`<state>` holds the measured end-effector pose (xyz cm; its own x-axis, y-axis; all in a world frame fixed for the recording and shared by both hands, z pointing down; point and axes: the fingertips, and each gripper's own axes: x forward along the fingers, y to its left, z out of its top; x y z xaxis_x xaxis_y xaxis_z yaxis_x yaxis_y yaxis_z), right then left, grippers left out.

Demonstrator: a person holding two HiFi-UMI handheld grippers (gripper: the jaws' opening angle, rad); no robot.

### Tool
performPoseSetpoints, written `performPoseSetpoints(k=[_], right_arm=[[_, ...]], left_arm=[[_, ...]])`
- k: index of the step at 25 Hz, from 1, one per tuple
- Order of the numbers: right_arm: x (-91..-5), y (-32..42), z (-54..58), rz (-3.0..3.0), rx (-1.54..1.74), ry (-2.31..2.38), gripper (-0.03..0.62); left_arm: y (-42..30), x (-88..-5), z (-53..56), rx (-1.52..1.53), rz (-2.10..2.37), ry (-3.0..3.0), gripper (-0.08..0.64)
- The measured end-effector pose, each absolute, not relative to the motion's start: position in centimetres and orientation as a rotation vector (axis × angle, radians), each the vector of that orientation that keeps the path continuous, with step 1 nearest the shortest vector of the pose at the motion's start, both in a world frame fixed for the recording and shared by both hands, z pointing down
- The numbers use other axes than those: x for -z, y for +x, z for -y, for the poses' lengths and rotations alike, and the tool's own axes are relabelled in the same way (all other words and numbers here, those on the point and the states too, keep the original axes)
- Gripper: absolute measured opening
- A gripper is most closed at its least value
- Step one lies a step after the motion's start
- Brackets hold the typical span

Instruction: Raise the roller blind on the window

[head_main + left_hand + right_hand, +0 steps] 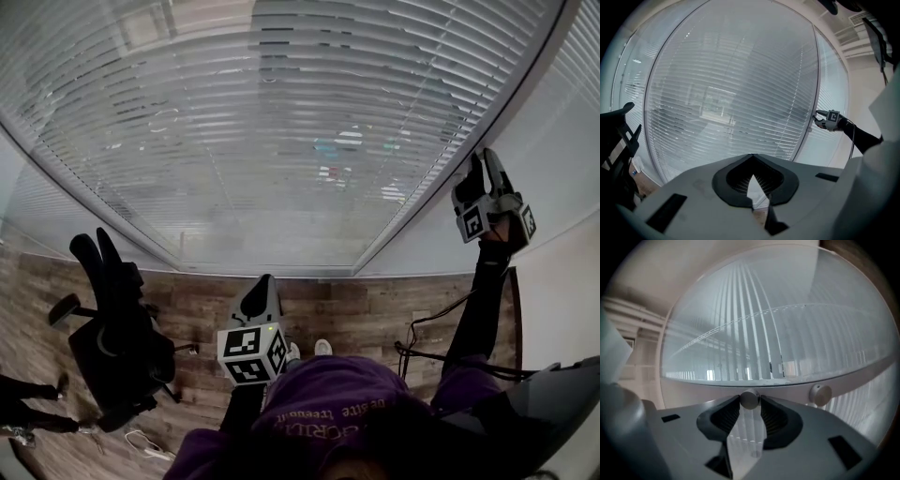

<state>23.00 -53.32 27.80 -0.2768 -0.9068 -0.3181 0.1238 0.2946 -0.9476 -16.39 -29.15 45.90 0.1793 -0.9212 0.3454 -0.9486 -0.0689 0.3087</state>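
Note:
A slatted blind (pixel 281 122) hangs down behind the glass of a large window. My right gripper (pixel 487 183) is raised to the white window frame (pixel 431 187) at the right. In the right gripper view its jaws (pixel 749 401) are shut on a small round silver knob (pixel 749 399) that sticks out of the frame, below the blind (pixel 759 343). A second knob (pixel 820 393) sits just to the right. My left gripper (pixel 261 298) hangs low in front of me, shut and empty, facing the blind (pixel 731 103). The left gripper view also catches the right gripper (pixel 821 118) at the frame.
A black office chair (pixel 117 328) stands on the wooden floor (pixel 375 314) at the left. A dark cable (pixel 422 356) lies on the floor by the right wall. Part of a person (pixel 28 403) shows at the lower left.

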Motion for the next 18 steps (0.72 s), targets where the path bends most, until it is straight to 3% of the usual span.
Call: performPoseSetpoints(k=[10,18], right_arm=[[-29.1,23.4,51.7,-1.865,1.000,-1.102,0.124],[-27.1,22.9,51.7,-2.608,-0.316,-2.133,0.143]], left_arm=[[-15.8,-45.9,29.3,-0.096,1.738,2.028,0.000],[-15.4,-45.6,29.1,-0.097,1.742,2.032,0.000]])
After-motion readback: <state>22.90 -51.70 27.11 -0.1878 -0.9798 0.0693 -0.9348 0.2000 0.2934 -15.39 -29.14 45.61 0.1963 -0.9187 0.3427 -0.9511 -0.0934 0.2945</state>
